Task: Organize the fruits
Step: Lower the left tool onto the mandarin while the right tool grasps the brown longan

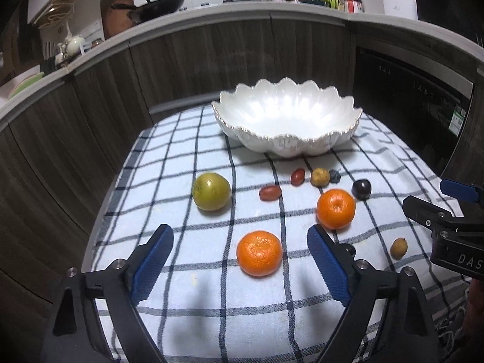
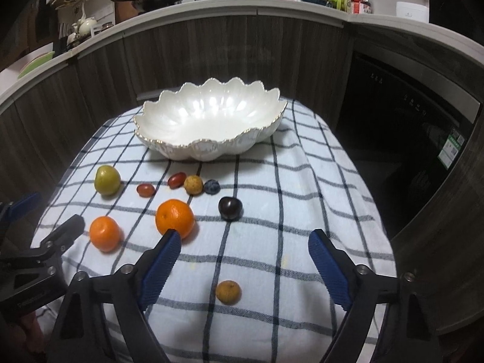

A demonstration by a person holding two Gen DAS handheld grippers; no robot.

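While angled down, left gripper (image 1: 240, 249) open-fingered.

white scalloped bowl (image 1: 287, 121) empty, fruits (image 1: 259, 253) scattered before it

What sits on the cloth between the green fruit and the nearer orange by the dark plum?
One small red oval fruit lies between the green fruit and that orange; the left wrist view shows it best.

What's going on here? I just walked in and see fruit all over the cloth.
A person holds two grippers over a checked cloth, sorting fruit. The white bowl is empty; all the fruit lies on the cloth. The left gripper is open, with an orange lying between its fingers, untouched. The right gripper is open too, with a small brown fruit in front of it. Nothing is held yet.
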